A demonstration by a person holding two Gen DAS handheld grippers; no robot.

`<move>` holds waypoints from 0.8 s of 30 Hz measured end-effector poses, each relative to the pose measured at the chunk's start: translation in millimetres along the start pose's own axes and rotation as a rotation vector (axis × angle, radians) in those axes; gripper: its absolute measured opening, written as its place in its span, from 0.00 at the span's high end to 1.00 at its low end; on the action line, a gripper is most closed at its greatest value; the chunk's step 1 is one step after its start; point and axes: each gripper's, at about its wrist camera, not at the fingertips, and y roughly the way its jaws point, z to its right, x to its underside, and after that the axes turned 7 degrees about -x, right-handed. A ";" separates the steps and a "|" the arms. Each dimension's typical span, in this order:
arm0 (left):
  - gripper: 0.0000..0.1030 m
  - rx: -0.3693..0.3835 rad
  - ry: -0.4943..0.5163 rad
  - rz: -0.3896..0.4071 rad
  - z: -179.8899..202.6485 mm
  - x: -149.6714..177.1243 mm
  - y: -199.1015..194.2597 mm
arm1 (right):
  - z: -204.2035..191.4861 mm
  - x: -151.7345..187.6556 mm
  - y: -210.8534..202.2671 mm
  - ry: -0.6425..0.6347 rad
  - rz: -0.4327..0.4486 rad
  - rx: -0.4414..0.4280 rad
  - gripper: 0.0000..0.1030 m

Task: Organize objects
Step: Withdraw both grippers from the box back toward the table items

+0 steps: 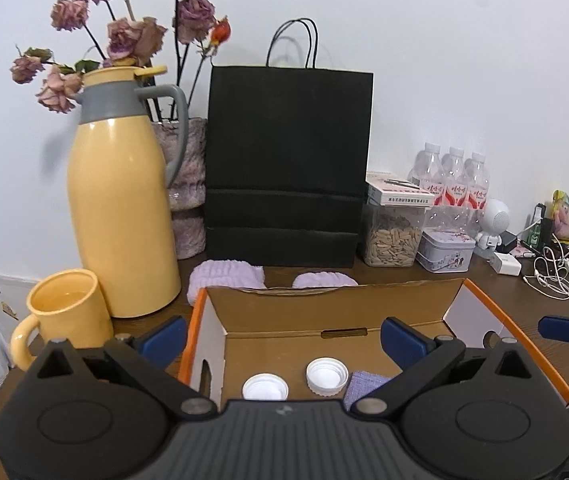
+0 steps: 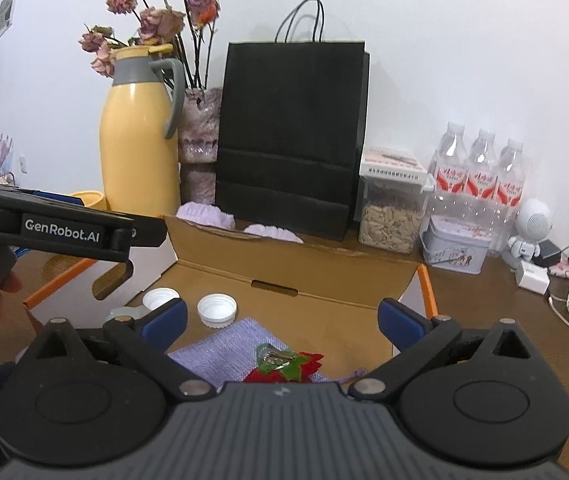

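Note:
An open cardboard box (image 1: 324, 308) with orange edges sits on the brown desk; it also shows in the right wrist view (image 2: 296, 268). Inside lie two white bottle caps (image 1: 326, 376) (image 2: 217, 311), a purple woven pouch (image 2: 228, 346) and a red-and-green flower clip (image 2: 284, 366). My left gripper (image 1: 284, 340) is open and empty above the box's near edge. My right gripper (image 2: 282, 320) is open and empty above the pouch. The left gripper's body (image 2: 64, 232) shows at the left of the right wrist view.
A yellow thermos (image 1: 120, 208), yellow mug (image 1: 66, 316), vase of dried roses (image 1: 188, 184) and black paper bag (image 1: 288, 168) stand behind the box. Purple cloth items (image 1: 228, 276), a seed jar (image 1: 392, 236), tin (image 1: 446, 250), water bottles (image 1: 454, 180) and cables (image 1: 556, 272) lie around.

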 end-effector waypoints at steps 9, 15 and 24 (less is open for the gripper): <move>0.00 -0.006 -0.027 -0.005 -7.8 13.9 -39.6 | -13.9 7.1 -37.0 0.014 0.029 0.011 0.00; 0.00 0.008 -0.039 0.012 -14.9 26.5 -76.2 | -30.6 16.7 -66.5 0.012 0.033 0.009 0.00; 0.00 0.001 -0.057 0.017 -34.4 52.3 -128.6 | -57.4 30.7 -106.4 0.018 0.045 -0.008 0.00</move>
